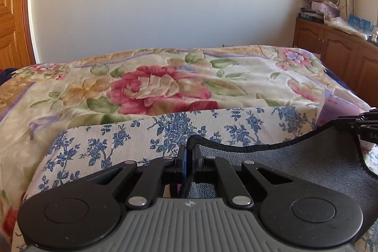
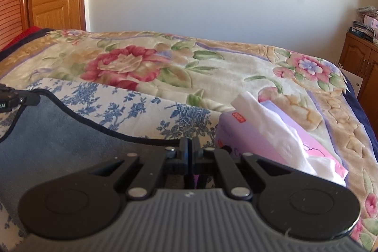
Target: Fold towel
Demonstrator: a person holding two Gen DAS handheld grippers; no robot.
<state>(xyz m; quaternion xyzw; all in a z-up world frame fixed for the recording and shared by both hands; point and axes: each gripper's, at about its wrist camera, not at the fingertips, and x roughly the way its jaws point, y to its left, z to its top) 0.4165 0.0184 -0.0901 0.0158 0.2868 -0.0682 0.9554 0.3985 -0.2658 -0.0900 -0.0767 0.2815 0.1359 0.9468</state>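
2 grippers, left gripper (image 1: 188, 158) and right gripper (image 2: 190, 149), each pinched closed on a corner of the grey towel (image 1: 295, 164), keep its edge stretched for folding over the bed (image 1: 141, 86).

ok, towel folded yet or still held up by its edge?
Held up, not folded: the left gripper and right gripper each pinch the towel by its dark edge, which sags between them.

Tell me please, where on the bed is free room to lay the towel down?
Both grippers, left and right, grip the grey towel. Free: the blue-flowered cloth beyond its edge, and the floral blanket between that cloth and the wall. Crowded: the right side, where the tissue box lies.
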